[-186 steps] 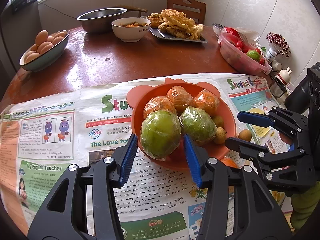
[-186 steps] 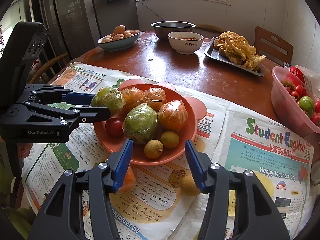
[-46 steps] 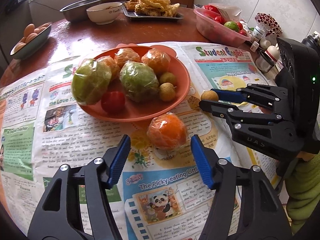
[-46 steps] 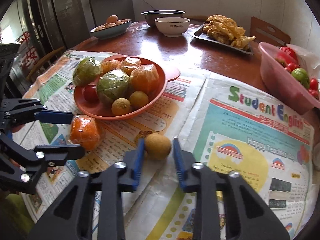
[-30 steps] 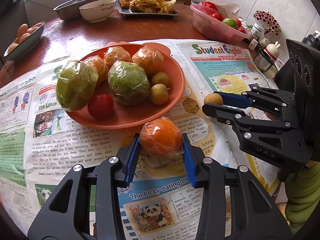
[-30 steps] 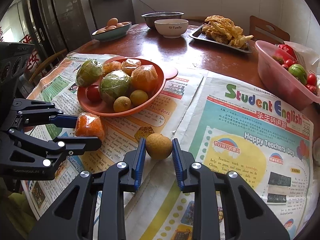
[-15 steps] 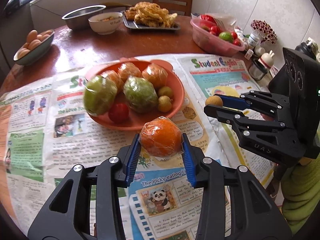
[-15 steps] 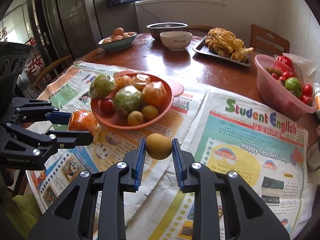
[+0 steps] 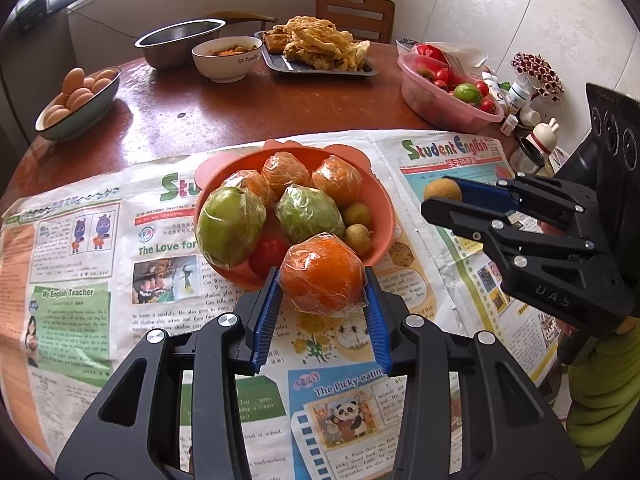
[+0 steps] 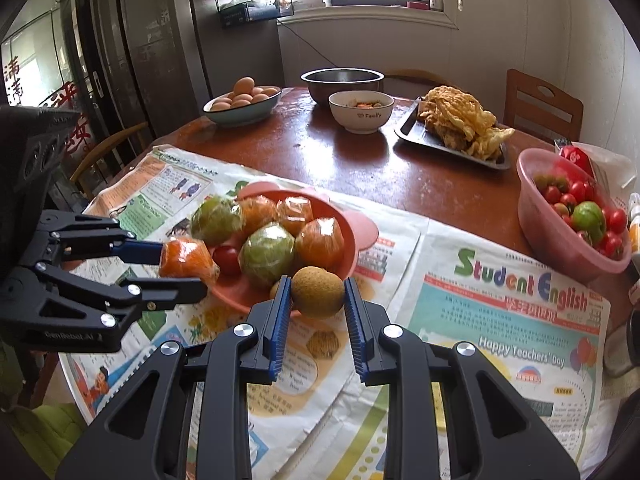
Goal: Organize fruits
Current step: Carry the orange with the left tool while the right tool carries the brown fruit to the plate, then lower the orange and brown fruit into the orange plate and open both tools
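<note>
My left gripper is shut on a plastic-wrapped orange, held in the air in front of the orange plate's near rim. On that plate lie wrapped green and orange fruits, a cherry tomato and small brown fruits. My right gripper is shut on a small brown round fruit, lifted above the newspaper beside the plate. Each gripper shows in the other's view: the right gripper at the right, the left gripper at the left.
Beyond the newspaper stand a bowl of eggs, a steel bowl, a white bowl, a tray of fried food and a pink tub of tomatoes. Small bottles crowd the right edge. Wooden chairs stand behind.
Both grippers have risen with their fruits off the newspaper; the plate and table now sit lower and farther in both views. Grips have not changed.
</note>
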`<state>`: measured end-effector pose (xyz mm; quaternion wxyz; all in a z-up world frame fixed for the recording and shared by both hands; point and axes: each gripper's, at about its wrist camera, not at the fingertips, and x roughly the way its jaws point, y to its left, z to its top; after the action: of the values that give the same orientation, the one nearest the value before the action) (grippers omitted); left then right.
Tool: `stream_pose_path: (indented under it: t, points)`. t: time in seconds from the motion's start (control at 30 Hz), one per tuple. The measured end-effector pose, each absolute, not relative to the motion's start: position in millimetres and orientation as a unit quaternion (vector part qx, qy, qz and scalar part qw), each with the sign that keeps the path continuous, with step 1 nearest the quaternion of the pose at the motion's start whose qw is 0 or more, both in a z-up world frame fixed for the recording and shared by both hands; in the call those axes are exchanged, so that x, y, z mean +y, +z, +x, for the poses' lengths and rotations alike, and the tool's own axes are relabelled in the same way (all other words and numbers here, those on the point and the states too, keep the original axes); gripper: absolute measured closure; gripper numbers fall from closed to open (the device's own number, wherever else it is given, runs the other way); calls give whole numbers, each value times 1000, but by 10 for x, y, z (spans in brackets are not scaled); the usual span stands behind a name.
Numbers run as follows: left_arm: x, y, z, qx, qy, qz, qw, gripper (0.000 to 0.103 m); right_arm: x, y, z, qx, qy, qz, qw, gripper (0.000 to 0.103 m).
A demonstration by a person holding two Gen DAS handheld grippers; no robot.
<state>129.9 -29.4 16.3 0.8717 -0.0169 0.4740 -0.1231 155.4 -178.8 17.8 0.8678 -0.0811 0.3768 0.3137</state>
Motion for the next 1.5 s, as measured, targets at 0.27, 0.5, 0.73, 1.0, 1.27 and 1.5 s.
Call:
stream_pose_path:
  t: [0.27,0.5,0.73,1.0,1.27,1.5]
  points:
    - [-297,83,1408,482,-132,-16,866,71,-1682,171,1706,382,316,-83,865,77]
    - [-317,7,1474,489,-137,-13,861,71,-1625,120,1806,390,318,-85,860,77]
    - [-284,-37,1530,493,-134,-13,860,71,-1557,58,1839,397,325,-90,854,77]
    - [-262,-55,1553,493,-136,-13,859,71,-1485,-2,1877,404,331,-90,848,77]
    - [-218,-57,1575,491,-131,-16,861,71,-1424,-52,1898,409,336,-93,843,77]
    - [-194,-61,1581,490,-131,-18,861,70,-1394,-88,1918,413,335,-94,842,77]
